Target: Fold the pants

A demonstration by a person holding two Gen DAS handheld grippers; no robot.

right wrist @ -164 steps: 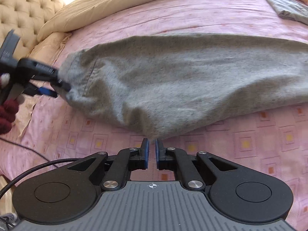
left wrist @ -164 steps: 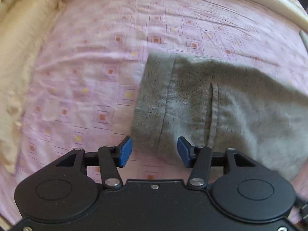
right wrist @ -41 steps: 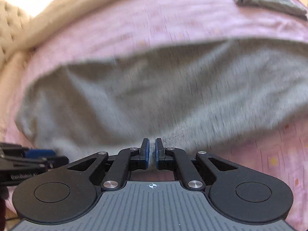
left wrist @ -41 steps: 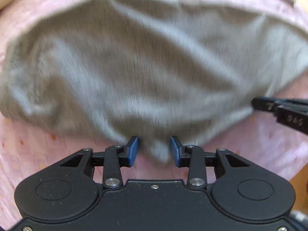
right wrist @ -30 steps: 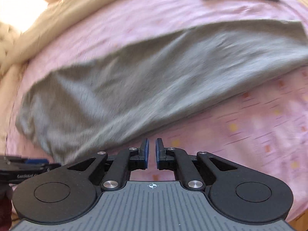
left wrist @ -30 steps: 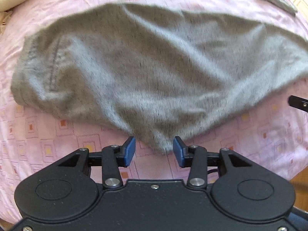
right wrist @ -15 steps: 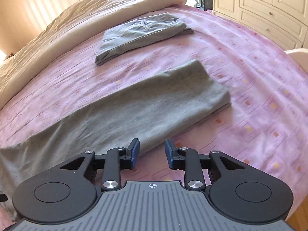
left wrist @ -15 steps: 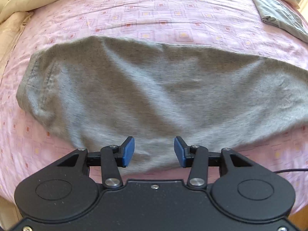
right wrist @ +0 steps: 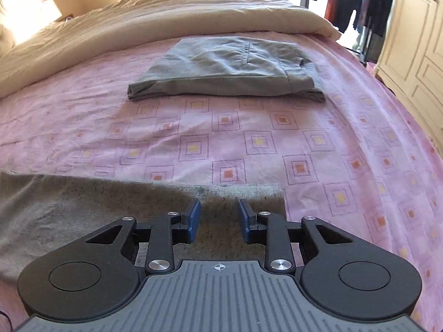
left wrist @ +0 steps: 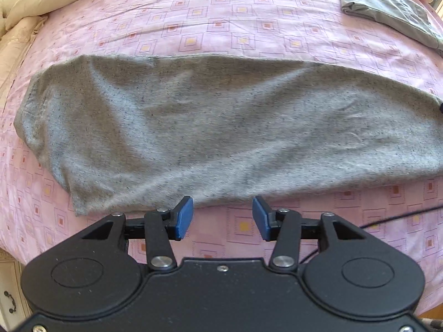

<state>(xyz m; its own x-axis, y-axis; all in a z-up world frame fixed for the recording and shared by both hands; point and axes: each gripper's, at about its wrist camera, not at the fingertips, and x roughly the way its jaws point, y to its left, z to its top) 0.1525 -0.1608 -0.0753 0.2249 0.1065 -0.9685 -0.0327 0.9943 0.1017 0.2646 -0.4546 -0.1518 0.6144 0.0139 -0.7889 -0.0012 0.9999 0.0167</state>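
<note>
Grey pants [left wrist: 221, 127] lie flat on the pink patterned bedsheet [left wrist: 221, 22], already doubled lengthwise so one leg sits on the other; waistband end toward the left of the left wrist view, leg end running off to the right. Near long edge wavy, with a loose corner sticking out at lower left, so the layers are not squared. In the right wrist view the hem end of the pants [right wrist: 83, 207] stops just right of the tool, its end edge roughly straight on the sheet. Left tool [left wrist: 223, 218]: blue pads apart, nothing between them, hovering just off the near edge of the fabric at about mid-length. Right tool [right wrist: 218, 218]: pads apart, over the hem end with fabric below but not pinched. Judgement: both tools have let go and the lengthwise fold is done; the positions suit a crosswise fold next, the right tool taking the hem to carry it toward the waistband. Likely needs both layers gripped together, or the top leg will slide off the lower. A second folded grey garment [right wrist: 229, 69] lies well apart toward the far side, beside the cream duvet [right wrist: 166, 8], presumably a finished piece set clear of the working area. White wardrobe doors [right wrist: 415, 55] at right.
</note>
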